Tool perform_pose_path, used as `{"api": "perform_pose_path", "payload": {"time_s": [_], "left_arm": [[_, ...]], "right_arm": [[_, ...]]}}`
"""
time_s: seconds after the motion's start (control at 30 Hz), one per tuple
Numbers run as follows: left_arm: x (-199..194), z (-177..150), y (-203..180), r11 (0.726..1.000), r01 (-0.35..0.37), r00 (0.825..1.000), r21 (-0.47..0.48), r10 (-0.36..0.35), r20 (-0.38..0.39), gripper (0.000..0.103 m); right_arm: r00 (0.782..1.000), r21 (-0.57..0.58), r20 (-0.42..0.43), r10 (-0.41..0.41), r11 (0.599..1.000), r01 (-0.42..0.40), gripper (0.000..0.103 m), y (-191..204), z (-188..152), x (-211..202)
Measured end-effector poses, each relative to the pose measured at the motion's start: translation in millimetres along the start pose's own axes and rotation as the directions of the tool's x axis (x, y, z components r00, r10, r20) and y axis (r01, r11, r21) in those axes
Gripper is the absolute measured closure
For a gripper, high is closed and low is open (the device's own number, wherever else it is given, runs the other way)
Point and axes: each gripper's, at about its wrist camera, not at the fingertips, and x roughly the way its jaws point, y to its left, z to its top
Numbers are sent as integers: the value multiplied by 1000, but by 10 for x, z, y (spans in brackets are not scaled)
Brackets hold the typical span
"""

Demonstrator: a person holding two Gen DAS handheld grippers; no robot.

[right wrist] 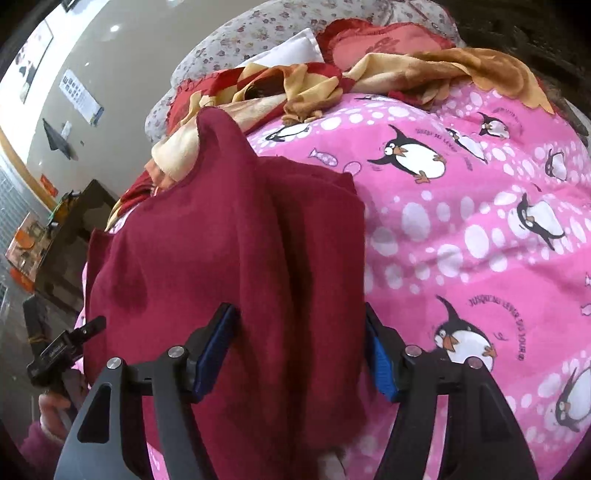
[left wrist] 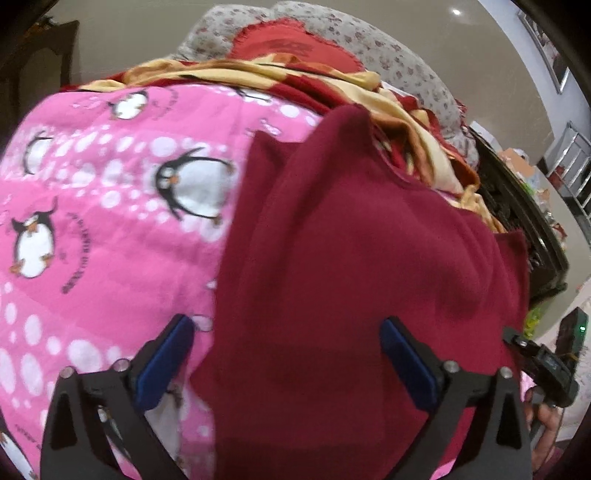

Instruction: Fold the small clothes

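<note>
Closest to us, both tongs are spread wide and gripping nothing. The left gripper (left wrist: 288, 363) at the bottom of its frame straddles the near edge of the maroon garment (left wrist: 351, 258), and the right gripper (right wrist: 299, 350) does the same at bottom center of its view. The garment (right wrist: 229, 258) lies on the pink penguin blanket (right wrist: 480, 240), already doubled over lengthwise by the look of the layered edges, though we can't say how many layers. We'd guess we're between folds, so next means pinching that near hem and carrying it toward the far end. Further back, a yellow and red blanket (left wrist: 332, 85) and a floral pillow (right wrist: 258, 33) are piled up.
</note>
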Motion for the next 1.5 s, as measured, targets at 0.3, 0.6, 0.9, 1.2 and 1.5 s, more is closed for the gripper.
{"api": "perform_pose_path", "payload": {"time_s": [0.3,0.6,0.9,1.2,1.5], "left_arm": [[-287,100,-74,994,96,994,-51,-98,-44,80],[-1117,123,-301,986,165,985,-29,-167,-54,81],[-977,-697,31,995,74,978,-65,-85,-189,75],[-1263,-775,2,995,-81,996,57,83,-22,39],[-1055,-919,49,983,-165,985,84,169,-39,37]], "right_arm": [[999,31,25,47,998,-48,83,191,82,-342],[978,-35,29,206,978,-205,84,610,97,-1126],[981,35,-111,157,987,-154,81,289,-578,-1180],[993,-134,-50,-107,986,99,69,531,-537,-1238],[976,-433,-213,53,890,-142,76,1916,-707,-83]]}}
